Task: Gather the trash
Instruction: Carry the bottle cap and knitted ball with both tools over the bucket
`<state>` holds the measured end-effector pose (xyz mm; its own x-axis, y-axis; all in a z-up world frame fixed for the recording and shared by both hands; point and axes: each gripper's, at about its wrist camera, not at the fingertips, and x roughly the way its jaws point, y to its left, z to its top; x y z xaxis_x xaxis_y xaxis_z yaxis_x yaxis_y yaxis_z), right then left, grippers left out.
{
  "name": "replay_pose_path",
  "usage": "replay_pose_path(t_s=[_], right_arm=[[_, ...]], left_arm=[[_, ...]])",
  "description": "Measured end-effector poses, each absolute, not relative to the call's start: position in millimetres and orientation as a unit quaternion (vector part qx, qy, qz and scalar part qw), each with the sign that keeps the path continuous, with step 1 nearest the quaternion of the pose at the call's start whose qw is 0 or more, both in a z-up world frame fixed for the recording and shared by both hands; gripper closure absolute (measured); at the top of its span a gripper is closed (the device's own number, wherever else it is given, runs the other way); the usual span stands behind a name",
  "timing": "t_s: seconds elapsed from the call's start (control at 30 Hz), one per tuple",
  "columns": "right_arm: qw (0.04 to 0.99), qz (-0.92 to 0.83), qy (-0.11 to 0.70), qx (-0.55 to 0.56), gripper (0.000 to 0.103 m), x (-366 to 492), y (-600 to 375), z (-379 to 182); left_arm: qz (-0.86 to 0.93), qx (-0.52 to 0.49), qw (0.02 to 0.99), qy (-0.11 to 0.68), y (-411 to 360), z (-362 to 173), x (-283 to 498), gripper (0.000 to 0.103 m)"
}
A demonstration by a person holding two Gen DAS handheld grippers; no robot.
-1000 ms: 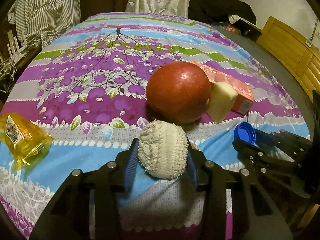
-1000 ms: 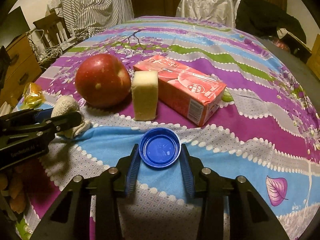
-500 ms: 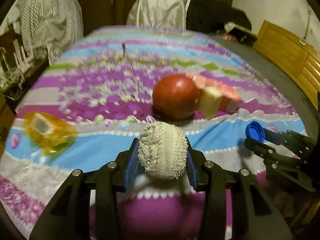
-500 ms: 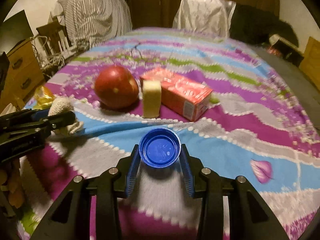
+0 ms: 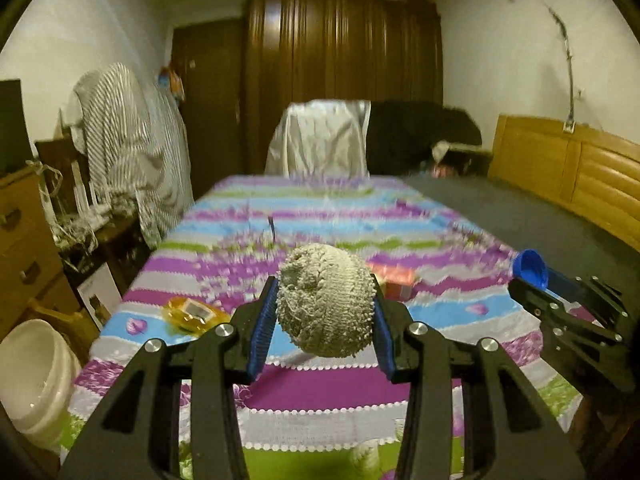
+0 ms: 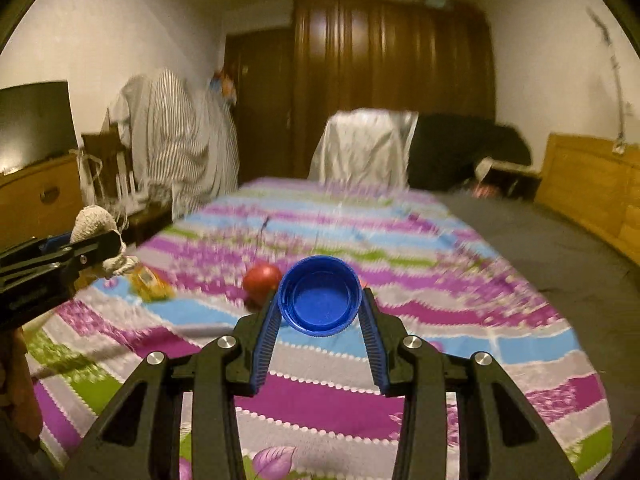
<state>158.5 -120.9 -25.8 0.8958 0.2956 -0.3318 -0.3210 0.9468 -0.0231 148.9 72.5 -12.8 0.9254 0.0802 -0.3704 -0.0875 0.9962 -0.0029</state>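
- The left claw (image 5: 325,308) pinches a cream knitted ball (image 5: 326,300) between its blue pads; a second ago the ball sat down at the bedspread, and now it hangs in the air above it.
- The right claw (image 6: 320,306) is clamped on a blue bottle cap (image 6: 320,295), open side toward the camera, likewise lifted off the cover since a second ago.
- Both views have tipped up from the bed (image 5: 400,216) to the room, so both pieces of trash look collected and ready to carry off.
- Left behind on the striped cover: a yellow wrapper (image 5: 191,315), a red apple (image 6: 262,278) and a red carton (image 5: 394,278), all blurred.
- A white bucket (image 5: 30,372) stands on the floor beside the bed's near left corner; it may be the bin, though nothing confirms it.
- At the far end, a pale draped chair (image 5: 320,140).
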Motion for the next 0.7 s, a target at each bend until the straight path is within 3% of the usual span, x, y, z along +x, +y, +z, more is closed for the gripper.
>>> replay_pose_path(t_s=[0.2, 0.7], right_arm=[[0.983, 0.145, 0.111, -0.013, 0.062, 105, -140, -6], [0.971, 0.204, 0.121, -0.025, 0.062, 101, -107, 16]], left_arm=[[0.045, -0.001, 0.990, 0.135, 58, -3, 117, 0.062], [0.093, 0.002, 0.987, 0.129, 90, 10, 94, 0.062]])
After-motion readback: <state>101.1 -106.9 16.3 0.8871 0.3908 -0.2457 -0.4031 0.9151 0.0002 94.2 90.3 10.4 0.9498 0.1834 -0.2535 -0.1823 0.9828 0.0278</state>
